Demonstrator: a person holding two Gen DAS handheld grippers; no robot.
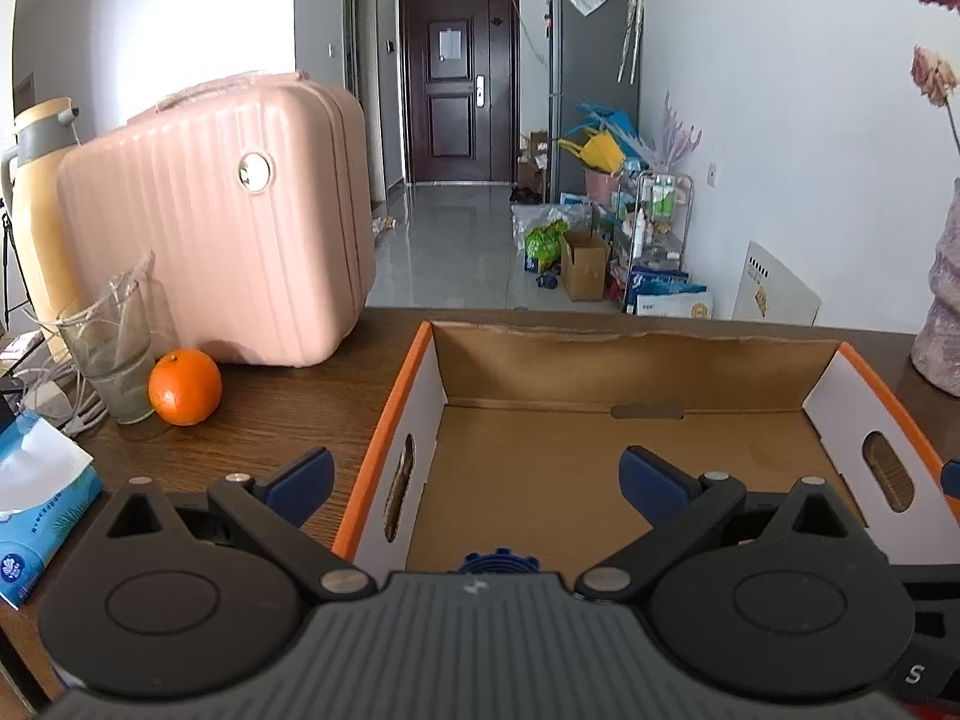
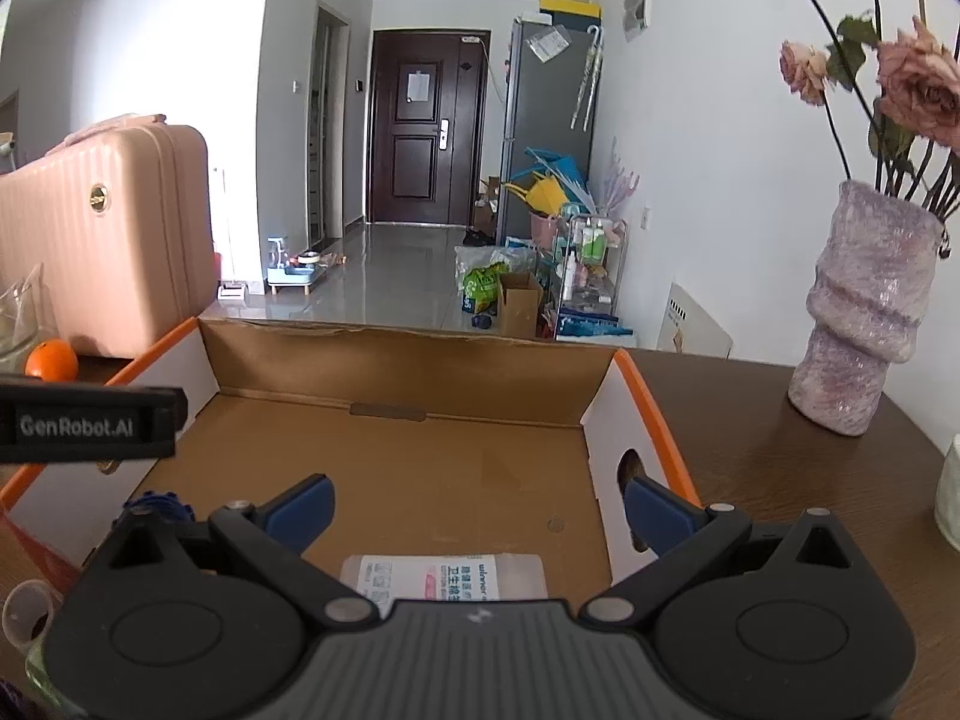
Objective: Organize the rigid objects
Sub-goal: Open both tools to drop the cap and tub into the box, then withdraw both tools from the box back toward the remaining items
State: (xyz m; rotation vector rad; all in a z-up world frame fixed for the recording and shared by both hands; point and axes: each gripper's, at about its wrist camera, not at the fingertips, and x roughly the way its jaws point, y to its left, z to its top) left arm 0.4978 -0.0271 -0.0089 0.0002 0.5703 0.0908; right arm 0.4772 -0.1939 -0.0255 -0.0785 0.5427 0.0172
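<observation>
We see a dark wooden table [image 1: 288, 408] bearing an open cardboard box [image 1: 600, 372]; both the left gripper [image 1: 477, 480] and right gripper [image 2: 477, 507] gape wide, holding nothing, facing a tiled hallway [image 2: 396, 276].

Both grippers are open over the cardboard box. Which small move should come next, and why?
Probably swing the left gripper left toward the orange. Both grippers are open and empty, the right gripper too. A packet and a blue toothed piece already lie in the box, while the orange sits outside on the table.
</observation>
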